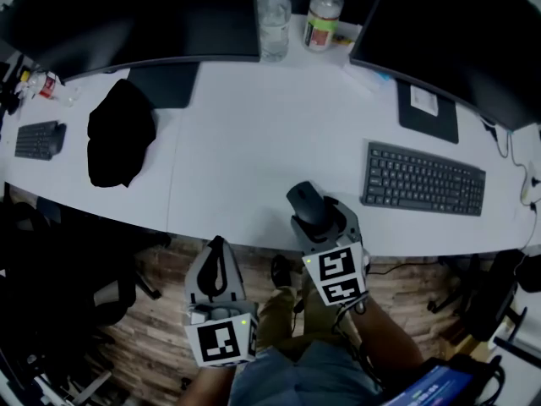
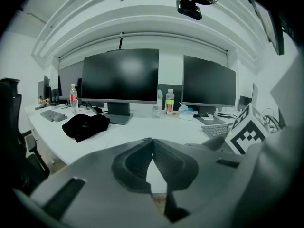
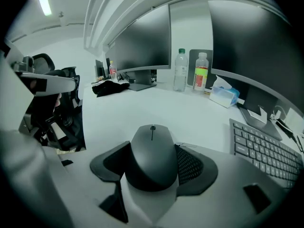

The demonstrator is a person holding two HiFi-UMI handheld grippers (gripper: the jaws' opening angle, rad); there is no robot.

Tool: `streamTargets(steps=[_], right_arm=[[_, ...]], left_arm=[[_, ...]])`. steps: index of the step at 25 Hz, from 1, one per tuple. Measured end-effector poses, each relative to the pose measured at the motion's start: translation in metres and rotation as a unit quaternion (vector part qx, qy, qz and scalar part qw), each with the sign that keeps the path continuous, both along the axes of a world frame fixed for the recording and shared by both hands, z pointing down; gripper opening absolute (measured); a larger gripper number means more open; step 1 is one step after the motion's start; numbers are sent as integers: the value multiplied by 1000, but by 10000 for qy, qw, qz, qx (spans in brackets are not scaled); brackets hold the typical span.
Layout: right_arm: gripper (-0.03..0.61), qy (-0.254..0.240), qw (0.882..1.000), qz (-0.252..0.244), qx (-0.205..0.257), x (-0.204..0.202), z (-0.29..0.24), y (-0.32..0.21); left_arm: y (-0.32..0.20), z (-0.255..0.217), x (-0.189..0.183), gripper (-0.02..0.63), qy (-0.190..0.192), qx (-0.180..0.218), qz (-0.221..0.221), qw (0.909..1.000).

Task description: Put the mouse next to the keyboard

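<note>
Pads [image 3: 192,165] of the right gripper [image 3: 152,147] clamp a dark grey mouse [image 3: 152,163] at the near edge of the white desk [image 1: 254,150], left of the black keyboard [image 1: 423,178] and apart from it. Further left, the left gripper [image 2: 152,144], jaws pressed together and empty, hangs off the desk over the wood floor [image 1: 161,328].

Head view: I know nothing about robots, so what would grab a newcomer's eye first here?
Most striking is the dark mouse clamped in the right gripper at the near edge of the white desk, left of the black keyboard. The left gripper hangs shut and empty, short of the desk's edge. At the back loom two big black monitors with two bottles between them.
</note>
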State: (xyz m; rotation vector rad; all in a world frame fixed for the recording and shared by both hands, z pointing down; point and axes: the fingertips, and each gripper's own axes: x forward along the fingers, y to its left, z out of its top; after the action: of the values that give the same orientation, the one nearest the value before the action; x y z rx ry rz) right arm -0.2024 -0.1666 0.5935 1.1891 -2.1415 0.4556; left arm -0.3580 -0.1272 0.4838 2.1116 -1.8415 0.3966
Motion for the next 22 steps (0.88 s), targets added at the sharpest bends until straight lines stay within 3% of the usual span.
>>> streamTargets(steps=[8, 14, 22], right_arm=[[301, -355, 9992, -29, 194, -2, -25, -1], [301, -529, 9972, -19, 525, -7, -74, -5], [301, -570, 9934, 4, 997, -6, -141, 0]], left_arm=[[-2, -20, -2, 5, 35, 198, 50, 9998], [-6, -51, -1, 5, -92, 604, 140, 9980], [-4, -95, 15, 5, 70, 1118, 334, 9931]])
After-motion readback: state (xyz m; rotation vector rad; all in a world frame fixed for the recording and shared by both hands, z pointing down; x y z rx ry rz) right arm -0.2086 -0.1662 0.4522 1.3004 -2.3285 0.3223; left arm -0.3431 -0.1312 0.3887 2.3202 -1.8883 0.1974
